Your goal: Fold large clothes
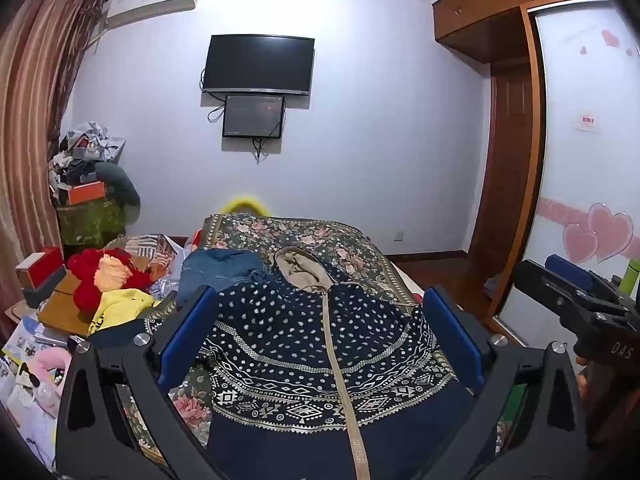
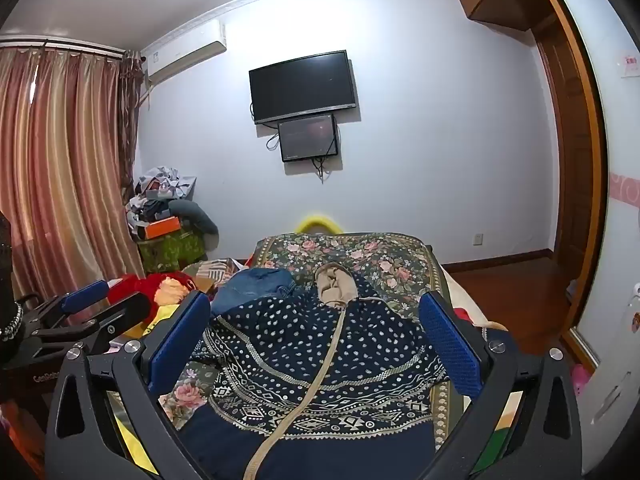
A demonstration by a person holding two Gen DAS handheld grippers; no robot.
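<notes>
Navy patterned hooded garment [image 1: 320,344] lies spread flat on floral bedcover [image 1: 320,236], beige-lined hood [image 1: 300,270] toward far end, beige zip strip running down its centre; folded jeans [image 1: 220,270] sit just beside hood, on its left. L gripper [image 1: 320,336] and R gripper [image 2: 316,344] both hover above garment w/ jaws spread wide, grasping nothing. Wall TV [image 2: 303,86] opp. bed, clutter pile [image 1: 104,280] along left side.

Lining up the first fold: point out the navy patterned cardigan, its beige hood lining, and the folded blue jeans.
Navy patterned cardigan [image 1: 280,332], left wrist view, dotted left chest panel.
Beige hood lining [image 2: 334,282], right wrist view, middle of the hood.
Folded blue jeans [image 1: 218,270], left wrist view, top denim surface.
</notes>
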